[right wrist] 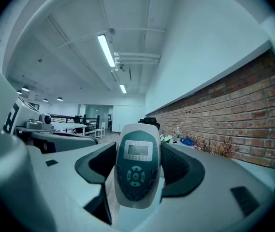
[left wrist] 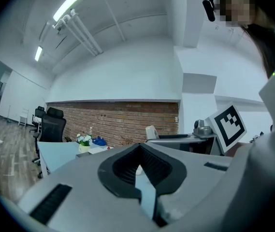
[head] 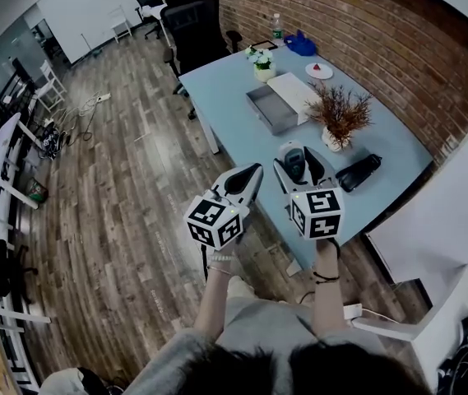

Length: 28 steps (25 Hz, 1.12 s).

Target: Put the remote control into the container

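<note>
Counts: 2 grippers, 1 remote control, 1 container, 1 table, 2 potted plants, 1 bottle, 1 black oblong item, at least 2 black office chairs (head: 191, 21) past the table's far-left end. L to R on the table (head: 232, 115): small flower pot (head: 261, 62) and bottle (head: 276, 26) at the far end, grey open container (head: 273, 112) about mid-table w/ a white flat box (head: 296, 94) touching its right side, dried-twig plant (head: 339, 115) right of that, and the black oblong item (head: 359, 172) by the near-right edge. Left gripper (head: 254, 171) (left wrist: 138, 149): held up off the table's near-left side, jaws closed to a single tip, nothing btwn them. Right gripper (head: 300, 156) (right wrist: 137, 150): above the table's near edge, jaws spread wide and clamped on the remote control (head: 295, 164) (right wrist: 137, 170) at both long sides. The remote is in the air, off the table top, well apart from the container. Its long axis runs up-down across the jaws, screen end up, button end down, and its face is turned back twd the person.
</note>
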### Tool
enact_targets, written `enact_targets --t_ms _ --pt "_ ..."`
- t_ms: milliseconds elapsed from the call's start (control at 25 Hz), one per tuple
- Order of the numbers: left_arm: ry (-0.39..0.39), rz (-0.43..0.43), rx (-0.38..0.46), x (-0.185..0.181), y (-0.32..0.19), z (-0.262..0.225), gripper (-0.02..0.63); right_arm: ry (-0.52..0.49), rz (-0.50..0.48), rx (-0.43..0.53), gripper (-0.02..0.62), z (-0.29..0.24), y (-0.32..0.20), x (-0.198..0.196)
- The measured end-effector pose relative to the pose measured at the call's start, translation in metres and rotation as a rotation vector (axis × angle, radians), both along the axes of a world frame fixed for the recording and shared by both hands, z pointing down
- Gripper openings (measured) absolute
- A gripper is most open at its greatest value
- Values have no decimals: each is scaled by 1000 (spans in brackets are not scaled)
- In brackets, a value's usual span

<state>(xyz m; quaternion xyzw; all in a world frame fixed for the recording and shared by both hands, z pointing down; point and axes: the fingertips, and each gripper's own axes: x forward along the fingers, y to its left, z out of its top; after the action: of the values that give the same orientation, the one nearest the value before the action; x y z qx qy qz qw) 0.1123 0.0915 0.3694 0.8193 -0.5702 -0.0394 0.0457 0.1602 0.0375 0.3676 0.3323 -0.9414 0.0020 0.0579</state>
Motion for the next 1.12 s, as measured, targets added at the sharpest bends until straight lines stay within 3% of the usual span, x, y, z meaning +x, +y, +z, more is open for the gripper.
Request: enact_targets --t_ms 880,1120 --pt "-11 130 -62 -142 -46 14 3 -26 191 -65 287 15 -56 -107" --pt "15 141 -65 -158 -53 23 3 -24 206 -76 287 22 -59 -121"
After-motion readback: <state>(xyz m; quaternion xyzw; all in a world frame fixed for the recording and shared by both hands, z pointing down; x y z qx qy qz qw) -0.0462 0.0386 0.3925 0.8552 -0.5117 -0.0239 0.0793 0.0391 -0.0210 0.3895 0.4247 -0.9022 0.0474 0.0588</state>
